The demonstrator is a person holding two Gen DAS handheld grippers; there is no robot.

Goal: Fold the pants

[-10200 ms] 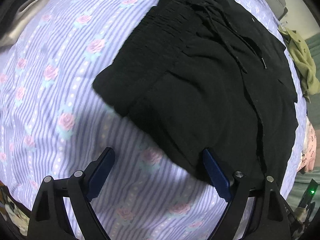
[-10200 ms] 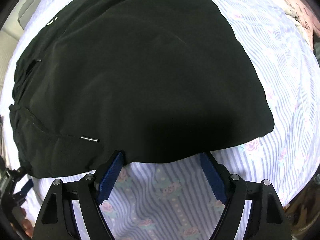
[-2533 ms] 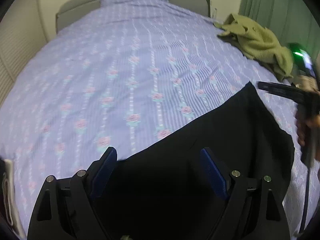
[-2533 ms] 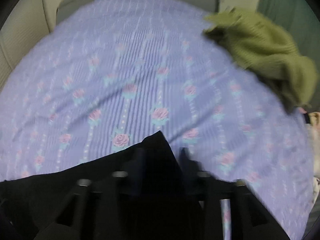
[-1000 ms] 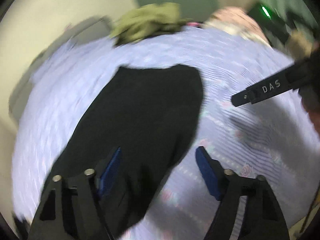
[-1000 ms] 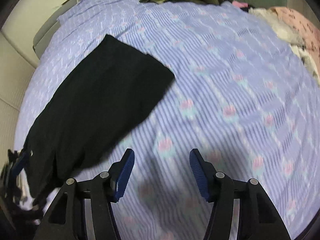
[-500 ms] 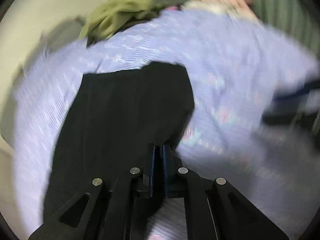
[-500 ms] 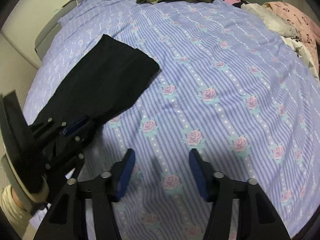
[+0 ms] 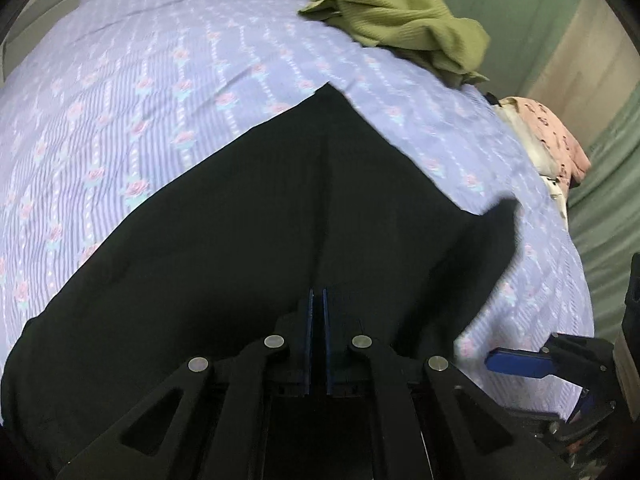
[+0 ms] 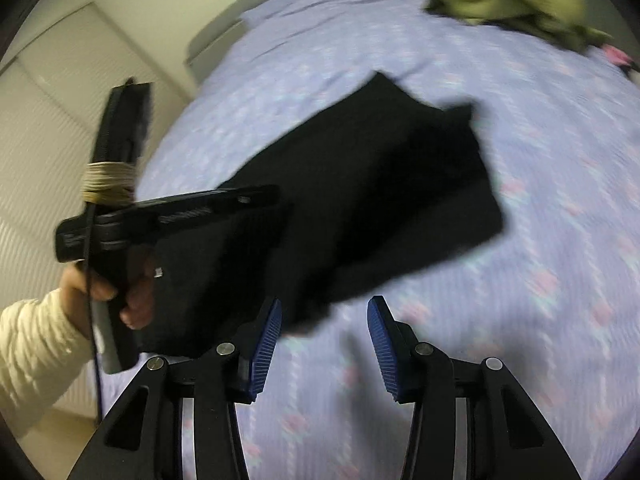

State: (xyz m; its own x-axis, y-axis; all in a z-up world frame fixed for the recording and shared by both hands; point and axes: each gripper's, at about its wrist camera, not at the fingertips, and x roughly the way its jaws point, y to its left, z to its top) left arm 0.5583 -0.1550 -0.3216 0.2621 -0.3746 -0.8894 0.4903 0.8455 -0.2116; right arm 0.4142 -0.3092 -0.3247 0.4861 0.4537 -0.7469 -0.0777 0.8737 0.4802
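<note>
The black pants (image 9: 280, 220) lie folded lengthwise on the lilac rose-print bed sheet (image 9: 140, 60). My left gripper (image 9: 316, 294) is shut on the pants' near end, and the cloth fills the lower part of the left wrist view. Seen from the right wrist, the pants (image 10: 380, 184) run away across the sheet, their near end raised where the left gripper (image 10: 272, 198) pinches it. My right gripper (image 10: 324, 308) is open just in front of the pants' near edge, nothing between its fingers. One blue finger of the right gripper (image 9: 516, 360) shows at the lower right.
A crumpled olive-green garment (image 9: 404, 20) lies at the far side of the bed, and a pink patterned garment (image 9: 548, 136) at its right edge. A hand (image 10: 132, 304) in a cream sleeve (image 10: 32, 344) holds the left gripper. A pale panelled wall (image 10: 48, 120) stands to the left.
My left gripper went from open to shut on the pants' near end and swung across. My right gripper turned left, so the pants and the left gripper now sit close before it.
</note>
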